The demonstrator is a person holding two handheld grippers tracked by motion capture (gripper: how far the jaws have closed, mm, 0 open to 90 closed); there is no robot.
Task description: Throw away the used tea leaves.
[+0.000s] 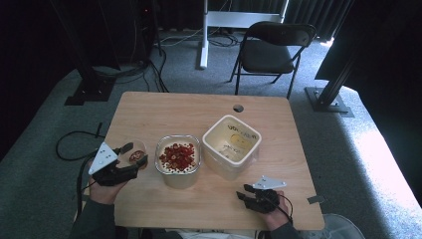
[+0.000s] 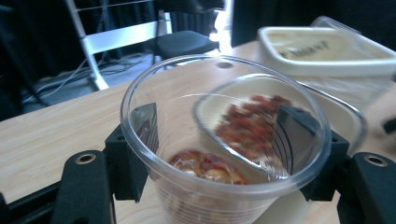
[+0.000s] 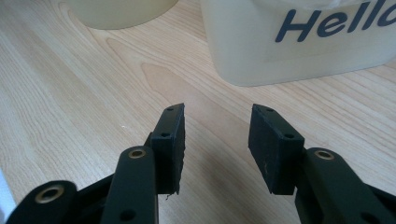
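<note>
**Cup clamped at left edge, right jaws apart over bare wood**

Left gripper [image 1: 130, 158] near the table's left edge, jaws closed on a clear plastic cup [image 2: 224, 149] with a few red pieces in its bottom. Just right of the cup, a clear container [image 1: 178, 160] heaped with red pieces on a pale filling. Beside that, an empty cream tub [image 1: 232, 145], tilted, lettered on the side. Right gripper [image 1: 247, 195] low near the front edge, jaws apart and holding nothing, open wood ahead up to the tub. Plenty of bare board behind both containers, up to a round cable hole [image 1: 238, 108] at the far edge. Light wooden table [image 1: 164, 112] on grey carpet; black folding chair [image 1: 271, 50] beyond, cables [image 1: 69, 144] trailing left, dark curtains around.
</note>
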